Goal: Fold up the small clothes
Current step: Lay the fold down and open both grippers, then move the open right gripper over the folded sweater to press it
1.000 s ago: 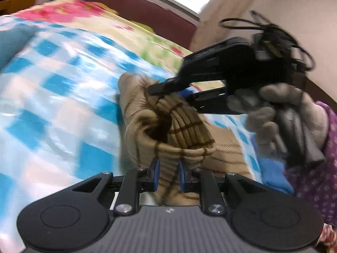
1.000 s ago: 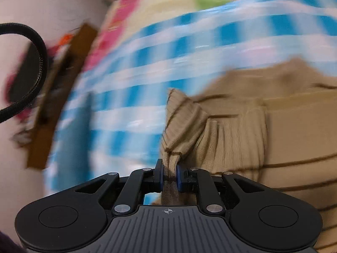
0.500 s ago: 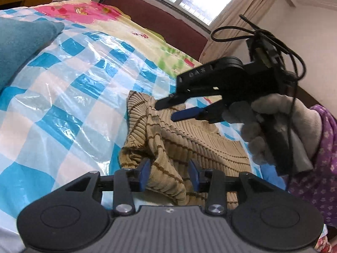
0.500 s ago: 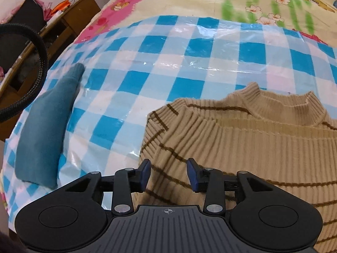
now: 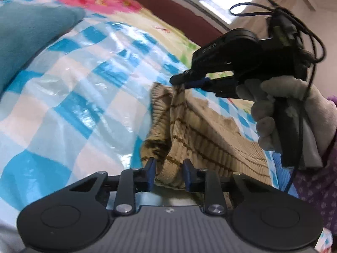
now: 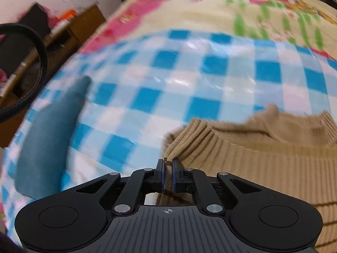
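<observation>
- The sweater [image 6: 263,158] is tan ribbed knit with thin brown stripes, lying on the blue-and-white checked plastic sheet [image 6: 168,80].
- Its collar faces the flowered bedspread [image 6: 210,6].
- The right gripper [image 6: 167,176], having just closed, pinches a ribbed cuff.
- The left gripper [image 5: 169,174] has been closing around a bunched fold, pads touching it.
- A teal cloth [image 6: 48,143] lies apart.

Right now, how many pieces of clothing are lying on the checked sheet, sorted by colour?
Tan with brown stripes: 1, the ribbed sweater
Teal blue: 1, the folded cloth
Total: 2
</observation>
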Demonstrator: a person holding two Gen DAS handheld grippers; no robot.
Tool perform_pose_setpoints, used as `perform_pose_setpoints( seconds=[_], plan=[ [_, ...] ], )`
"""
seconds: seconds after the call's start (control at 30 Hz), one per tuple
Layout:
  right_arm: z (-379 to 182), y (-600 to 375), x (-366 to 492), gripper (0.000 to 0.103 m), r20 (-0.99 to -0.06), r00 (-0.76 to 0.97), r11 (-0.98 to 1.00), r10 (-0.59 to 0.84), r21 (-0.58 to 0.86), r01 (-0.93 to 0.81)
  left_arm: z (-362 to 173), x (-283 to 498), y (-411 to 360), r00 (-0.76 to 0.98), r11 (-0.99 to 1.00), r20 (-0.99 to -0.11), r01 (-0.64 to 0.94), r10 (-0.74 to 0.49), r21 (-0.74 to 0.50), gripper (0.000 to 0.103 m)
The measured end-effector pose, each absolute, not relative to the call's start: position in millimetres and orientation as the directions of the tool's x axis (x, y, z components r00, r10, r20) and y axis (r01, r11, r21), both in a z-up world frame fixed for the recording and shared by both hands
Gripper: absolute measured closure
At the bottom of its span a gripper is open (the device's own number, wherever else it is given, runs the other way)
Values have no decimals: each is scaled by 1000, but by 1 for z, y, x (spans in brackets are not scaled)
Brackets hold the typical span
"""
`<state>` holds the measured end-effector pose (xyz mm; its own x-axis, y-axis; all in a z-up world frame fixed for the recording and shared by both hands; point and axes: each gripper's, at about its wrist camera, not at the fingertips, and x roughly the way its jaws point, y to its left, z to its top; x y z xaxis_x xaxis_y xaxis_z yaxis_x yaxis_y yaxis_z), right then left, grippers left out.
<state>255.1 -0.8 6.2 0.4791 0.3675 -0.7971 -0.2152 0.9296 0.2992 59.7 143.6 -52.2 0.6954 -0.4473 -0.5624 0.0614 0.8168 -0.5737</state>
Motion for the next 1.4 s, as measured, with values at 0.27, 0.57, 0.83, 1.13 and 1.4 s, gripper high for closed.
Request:
perform_pose_setpoints(
  seconds=[0.27,0.57,0.83,1.13,1.4],
  plan=[
    [-22,-4,266,83,-816,436,925,379,343,-162,-59,60,150,664,806,-606,-6,-439,-591,72],
    [-28,8,253,53,-805,443,918,395,322,-232,-59,65,136,636,858,-670,-25,-382,-513,71],
    [2,-24,247,53,-713,522,883,468,405,-238,-52,59,151,673,825,-642,-83,-368,-560,65],
    [-18,-4,277,46,-864,384,944,326,275,-182,-58,64,145,658,796,-629,-74,-414,-601,58],
    [-39,49,295,31,-933,348,958,97,-7,-287,-61,65,137,640,811,-633,-25,-436,-584,48]
  ],
)
